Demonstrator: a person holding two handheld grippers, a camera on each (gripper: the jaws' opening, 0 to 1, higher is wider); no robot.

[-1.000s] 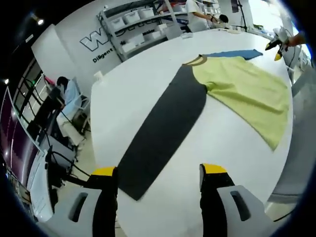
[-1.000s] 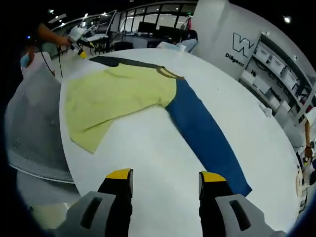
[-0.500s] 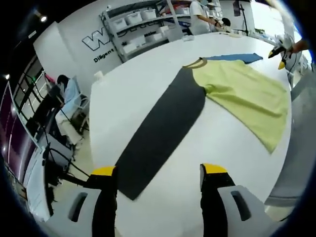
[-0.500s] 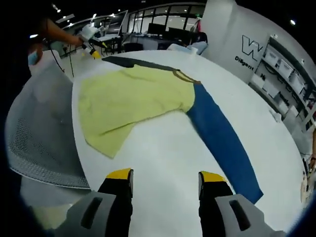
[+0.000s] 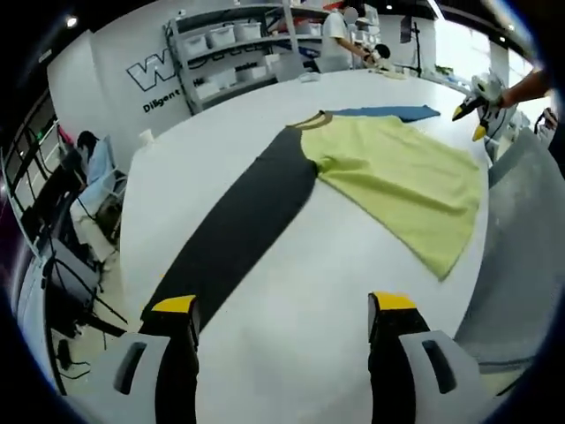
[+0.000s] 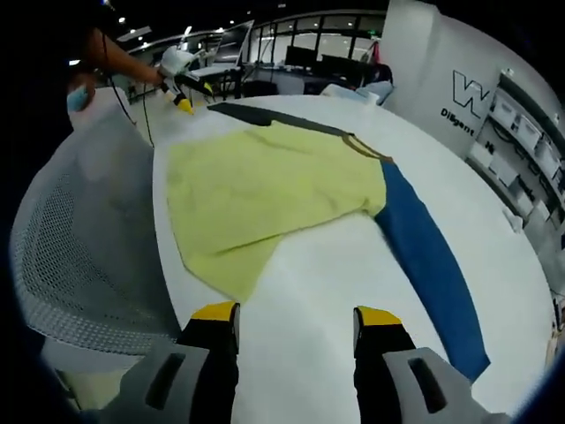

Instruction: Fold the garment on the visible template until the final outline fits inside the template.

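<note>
A long-sleeved garment lies flat on a white round table (image 5: pixel 291 291). Its yellow-green body (image 5: pixel 397 181) has a brown collar (image 5: pixel 309 121), a dark grey sleeve (image 5: pixel 234 225) and a blue sleeve (image 5: pixel 388 112). In the right gripper view the body (image 6: pixel 265 194) lies ahead, the blue sleeve (image 6: pixel 433 265) runs right and the grey sleeve (image 6: pixel 256 113) runs off far behind it. My left gripper (image 5: pixel 284 305) hangs open over bare table beside the grey sleeve's cuff. Holding nothing, my right gripper (image 6: pixel 296 311) stands open just short of the hem. The other gripper (image 5: pixel 477 97) shows at the far edge, and again (image 6: pixel 181 75) top left.
A grey mesh chair back (image 6: pixel 88 265) stands against the table's edge at left. Shelves with white bins (image 5: pixel 238 44) line the back wall, where a person (image 5: pixel 340 35) stands. Desks and chairs (image 5: pixel 79 185) lie beyond the table's left side.
Both cameras have swung toward the garment's hem side. The grey sleeve's cuff now lies near my left jaw, and the yellow-green body sits closer ahead of my right gripper. The garment has not moved.
</note>
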